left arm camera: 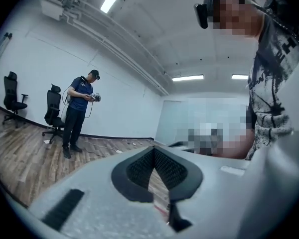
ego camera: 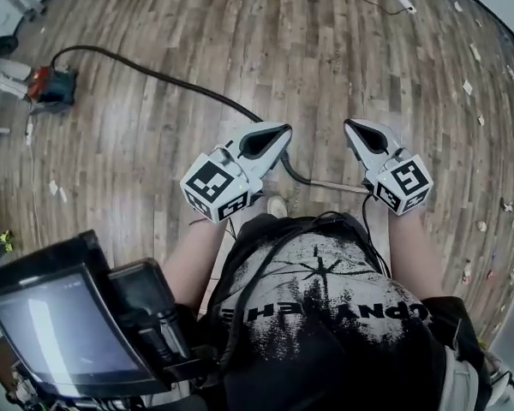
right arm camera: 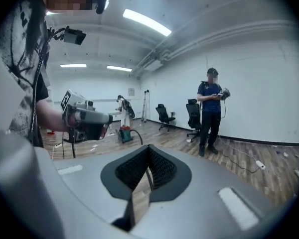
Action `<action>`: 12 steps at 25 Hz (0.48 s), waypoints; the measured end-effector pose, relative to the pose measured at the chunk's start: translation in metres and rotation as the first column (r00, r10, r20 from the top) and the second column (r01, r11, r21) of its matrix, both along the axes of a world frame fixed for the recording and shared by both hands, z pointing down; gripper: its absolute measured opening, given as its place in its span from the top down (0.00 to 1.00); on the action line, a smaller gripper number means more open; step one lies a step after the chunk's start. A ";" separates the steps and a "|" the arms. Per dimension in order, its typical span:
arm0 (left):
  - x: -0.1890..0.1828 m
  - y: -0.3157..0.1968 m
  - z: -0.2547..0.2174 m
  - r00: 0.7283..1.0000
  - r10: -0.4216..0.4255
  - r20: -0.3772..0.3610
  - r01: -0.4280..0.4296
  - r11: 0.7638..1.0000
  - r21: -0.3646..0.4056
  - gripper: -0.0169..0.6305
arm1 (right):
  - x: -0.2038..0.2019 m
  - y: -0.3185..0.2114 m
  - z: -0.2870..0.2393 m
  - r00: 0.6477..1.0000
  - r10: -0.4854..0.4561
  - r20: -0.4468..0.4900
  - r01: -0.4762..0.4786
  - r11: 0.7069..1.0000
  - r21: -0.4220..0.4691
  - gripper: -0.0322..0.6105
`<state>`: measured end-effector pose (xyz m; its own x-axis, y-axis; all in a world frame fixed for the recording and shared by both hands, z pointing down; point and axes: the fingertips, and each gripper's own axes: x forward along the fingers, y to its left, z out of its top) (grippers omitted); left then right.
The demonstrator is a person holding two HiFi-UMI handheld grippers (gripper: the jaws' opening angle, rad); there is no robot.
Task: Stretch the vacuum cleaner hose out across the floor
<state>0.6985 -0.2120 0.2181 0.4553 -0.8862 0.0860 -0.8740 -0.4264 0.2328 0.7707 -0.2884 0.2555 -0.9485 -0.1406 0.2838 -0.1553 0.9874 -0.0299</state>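
Observation:
The vacuum cleaner (ego camera: pixel 51 86) stands on the wood floor at the far left of the head view. Its black hose (ego camera: pixel 180 84) runs from it across the floor towards my feet and ends in a metal wand (ego camera: pixel 338 187). My left gripper (ego camera: pixel 285 130) and right gripper (ego camera: pixel 349 124) are held side by side above the hose's near end, both shut and empty. In the left gripper view the pads of the left gripper (left arm camera: pixel 153 151) meet on nothing. The right gripper (right arm camera: pixel 149 151) is the same, with the vacuum cleaner (right arm camera: pixel 125 132) far behind it.
A person in blue (right arm camera: pixel 211 111) stands by the far wall beside office chairs (right arm camera: pixel 164 114). A white power strip (ego camera: pixel 404 2) with its cable lies on the floor at the top right. Small scraps are scattered along the right side. A screen device (ego camera: pixel 60 332) hangs at my lower left.

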 end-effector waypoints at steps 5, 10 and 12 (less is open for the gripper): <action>0.009 0.005 -0.028 1.000 -0.021 -0.011 0.022 0.999 0.025 0.97 | -0.003 0.006 -0.051 0.990 -0.037 0.135 0.033 0.999 0.026 0.94; 0.025 -0.006 -0.069 0.991 -0.123 -0.049 0.126 0.988 0.088 0.97 | 0.005 0.008 -0.081 0.964 -0.208 0.167 0.198 0.977 0.079 0.94; 0.036 -0.010 -0.081 0.985 -0.171 -0.020 0.172 0.979 0.110 0.97 | 0.016 0.009 -0.091 0.948 -0.275 0.160 0.260 0.959 0.111 0.94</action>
